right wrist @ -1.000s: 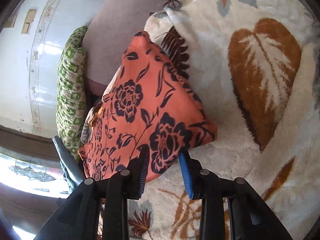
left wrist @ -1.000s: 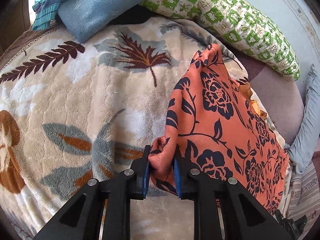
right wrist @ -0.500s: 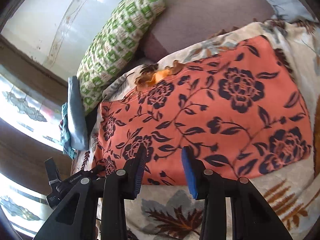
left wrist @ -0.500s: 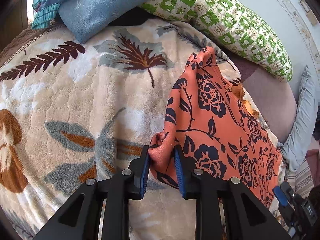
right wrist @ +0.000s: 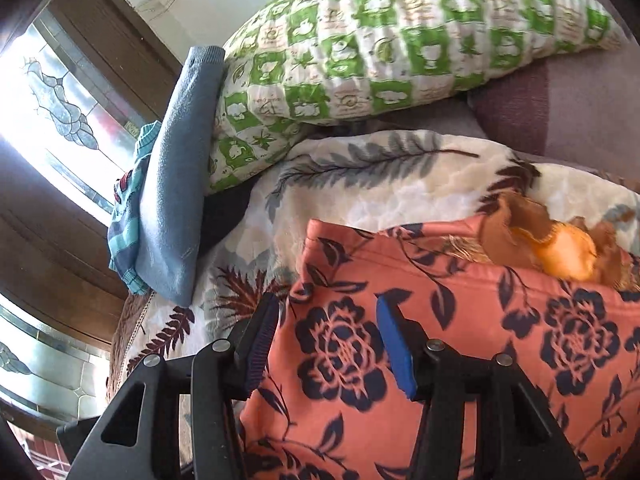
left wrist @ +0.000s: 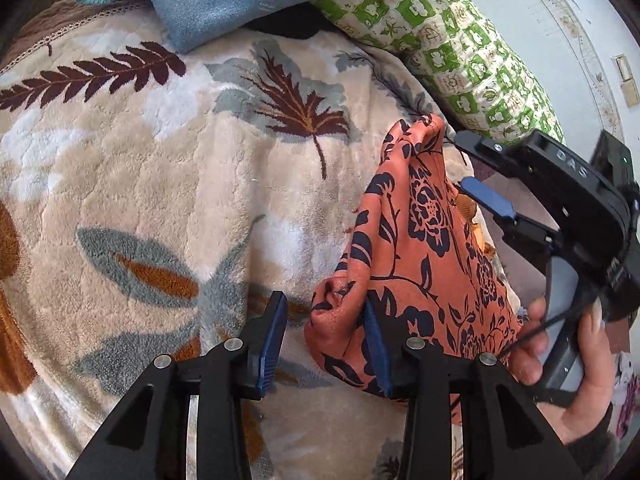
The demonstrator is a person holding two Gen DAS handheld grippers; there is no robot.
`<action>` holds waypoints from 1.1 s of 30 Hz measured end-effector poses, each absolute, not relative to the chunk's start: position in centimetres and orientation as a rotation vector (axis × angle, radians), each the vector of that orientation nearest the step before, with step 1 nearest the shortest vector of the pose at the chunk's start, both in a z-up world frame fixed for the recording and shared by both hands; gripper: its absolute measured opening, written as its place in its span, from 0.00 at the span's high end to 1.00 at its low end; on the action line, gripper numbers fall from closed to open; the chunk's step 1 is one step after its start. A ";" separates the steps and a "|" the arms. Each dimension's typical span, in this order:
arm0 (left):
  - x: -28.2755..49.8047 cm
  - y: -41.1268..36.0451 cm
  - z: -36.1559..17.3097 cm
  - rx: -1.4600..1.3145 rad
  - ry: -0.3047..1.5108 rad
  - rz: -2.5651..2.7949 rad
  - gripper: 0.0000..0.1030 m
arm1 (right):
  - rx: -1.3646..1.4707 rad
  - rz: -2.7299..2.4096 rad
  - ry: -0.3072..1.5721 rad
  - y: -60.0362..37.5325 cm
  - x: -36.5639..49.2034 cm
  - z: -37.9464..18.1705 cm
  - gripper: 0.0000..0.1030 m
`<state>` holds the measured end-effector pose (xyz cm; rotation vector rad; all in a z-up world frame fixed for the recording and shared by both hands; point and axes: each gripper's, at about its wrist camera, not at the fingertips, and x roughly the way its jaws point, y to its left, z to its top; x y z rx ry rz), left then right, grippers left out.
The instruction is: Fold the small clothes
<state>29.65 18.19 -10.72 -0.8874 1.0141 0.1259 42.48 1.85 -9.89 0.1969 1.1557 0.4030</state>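
An orange garment with dark blue flowers (left wrist: 420,248) lies folded on a cream leaf-patterned blanket (left wrist: 160,184). My left gripper (left wrist: 326,340) is open; a bunched corner of the garment sits between its fingers, against the right pad. My right gripper (right wrist: 328,344) is open over the garment (right wrist: 460,340), near its far corner. In the left wrist view the right gripper (left wrist: 476,176) shows at the garment's far edge, open, held by a hand. An orange-brown ruffle (right wrist: 560,248) pokes out at the garment's far side.
A green and white patterned pillow (right wrist: 380,48) and a folded blue cloth (right wrist: 176,184) lie at the far edge of the blanket. A window (right wrist: 60,112) is at the left. A mauve sheet (right wrist: 580,112) shows beyond the blanket.
My left gripper has opened and let go of the garment's corner. My right gripper has swung to the garment's far corner and now appears in the left wrist view.
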 end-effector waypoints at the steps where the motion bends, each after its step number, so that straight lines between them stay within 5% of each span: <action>1: 29.7 18.4 -10.9 -0.895 1.015 0.126 0.63 | 0.173 0.390 1.161 2.6 43.1 -10.4 0.49; 6: 30.1 18.5 -11.5 -0.898 1.025 0.132 0.63 | 0.022 0.383 1.182 5.7 44.8 -13.1 0.51; 8: 30.1 18.5 -11.6 -0.896 1.023 0.134 0.63 | -0.035 0.404 1.176 6.6 45.3 -13.2 0.95; 9: 30.1 18.6 -11.6 -0.897 1.019 0.135 0.63 | -0.015 0.422 1.131 6.5 45.3 -12.4 0.97; 18: 30.9 17.2 -10.7 -0.807 1.016 0.178 0.64 | 0.142 0.465 1.142 4.4 44.9 -13.4 0.89; 20: 30.4 16.7 -9.2 -0.749 0.981 0.216 0.64 | 0.207 0.447 1.083 1.5 43.9 -11.5 0.73; 24: 28.6 14.9 -4.8 -0.597 0.832 0.267 0.62 | 0.280 0.281 0.990 -8.7 42.3 -8.2 0.69; 27: 28.3 14.3 -2.9 -0.508 0.752 0.249 0.43 | 0.356 0.072 0.962 -19.8 40.1 -7.7 0.69; 33: 36.8 15.7 -3.5 -0.525 0.871 0.142 0.43 | 0.447 -0.192 0.933 -36.6 35.0 -7.5 0.57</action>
